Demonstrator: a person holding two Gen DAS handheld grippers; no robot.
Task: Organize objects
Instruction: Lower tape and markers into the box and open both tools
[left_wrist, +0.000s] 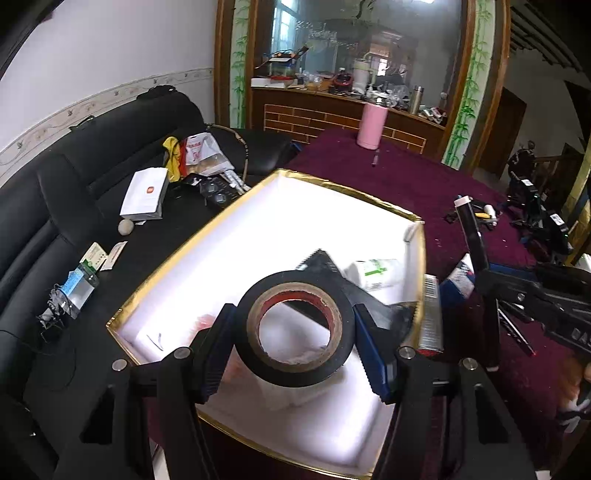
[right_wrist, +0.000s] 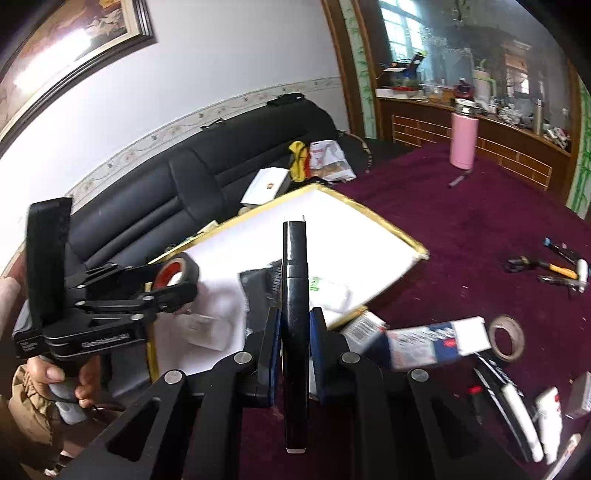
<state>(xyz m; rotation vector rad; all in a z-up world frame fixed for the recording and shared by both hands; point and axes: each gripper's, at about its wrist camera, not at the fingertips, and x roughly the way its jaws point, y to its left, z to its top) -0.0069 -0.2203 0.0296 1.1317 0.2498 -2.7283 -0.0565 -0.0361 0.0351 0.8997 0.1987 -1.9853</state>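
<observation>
My left gripper is shut on a roll of black tape and holds it over the near part of a white box with a gold rim. Inside the box lie a black pouch and a white packet with green print. My right gripper is shut on a long black marker that stands upright between its pads, near the box's right corner. The right wrist view shows the left gripper with the black tape at the left, held by a hand.
A dark red cloth covers the table. On it lie a beige tape roll, blue-and-white boxes, small tools, a pen and a pink bottle. A black sofa with clutter stands left of the box.
</observation>
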